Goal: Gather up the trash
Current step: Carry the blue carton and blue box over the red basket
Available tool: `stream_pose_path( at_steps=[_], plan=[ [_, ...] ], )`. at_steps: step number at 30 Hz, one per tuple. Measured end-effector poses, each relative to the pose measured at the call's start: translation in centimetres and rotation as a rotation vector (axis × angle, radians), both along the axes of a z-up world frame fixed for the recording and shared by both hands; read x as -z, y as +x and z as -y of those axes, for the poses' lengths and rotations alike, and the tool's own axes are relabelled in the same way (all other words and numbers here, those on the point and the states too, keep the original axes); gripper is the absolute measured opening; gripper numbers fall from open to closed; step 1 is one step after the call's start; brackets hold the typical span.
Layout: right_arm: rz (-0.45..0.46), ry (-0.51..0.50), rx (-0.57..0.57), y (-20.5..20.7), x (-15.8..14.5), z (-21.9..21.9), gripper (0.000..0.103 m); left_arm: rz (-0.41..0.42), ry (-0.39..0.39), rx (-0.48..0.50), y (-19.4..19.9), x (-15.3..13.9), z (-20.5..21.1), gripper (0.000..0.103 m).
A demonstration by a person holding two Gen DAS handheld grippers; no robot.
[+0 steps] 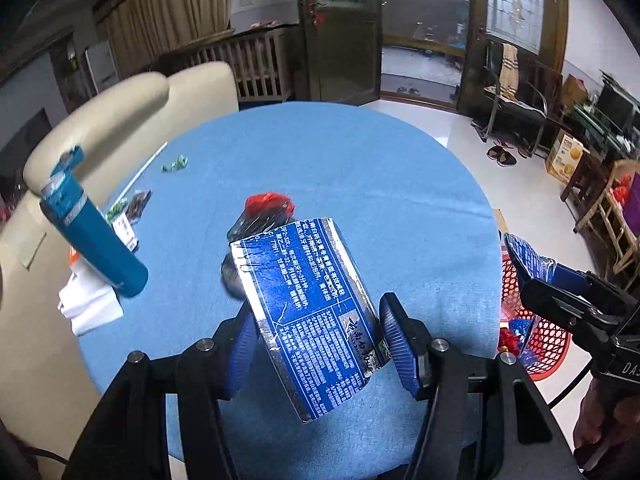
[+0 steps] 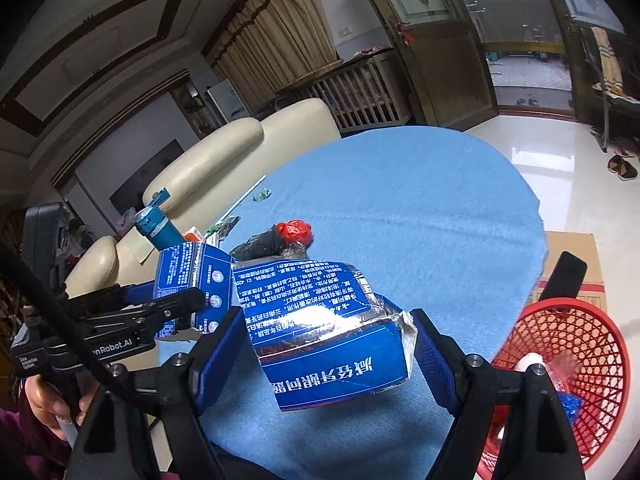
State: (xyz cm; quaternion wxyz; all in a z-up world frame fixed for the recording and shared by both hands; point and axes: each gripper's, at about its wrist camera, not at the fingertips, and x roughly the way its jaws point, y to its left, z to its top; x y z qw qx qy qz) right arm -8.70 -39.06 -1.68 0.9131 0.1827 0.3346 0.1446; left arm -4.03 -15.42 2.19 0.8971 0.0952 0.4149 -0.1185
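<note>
We see each tool clamped on own blue box: left tool (image 1: 320, 344) on left box (image 1: 308, 316), right tool (image 2: 328, 352) on right box (image 2: 320, 328), above surface (image 1: 360, 168).

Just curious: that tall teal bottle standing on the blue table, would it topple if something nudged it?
Probably. The teal bottle is tall and narrow, so a high push would likely tip it. Being round, it may then roll across the blue table.
</note>
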Motion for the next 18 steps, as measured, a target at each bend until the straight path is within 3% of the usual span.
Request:
stream_pose_path(
  at_steps=[18],
  plan=[
    [0.026, 0.013, 0.082, -3.1, -0.7, 4.0, 0.083, 0.08, 0.079, 0.095, -1.5, -0.7, 4.5, 0.061]
  ],
)
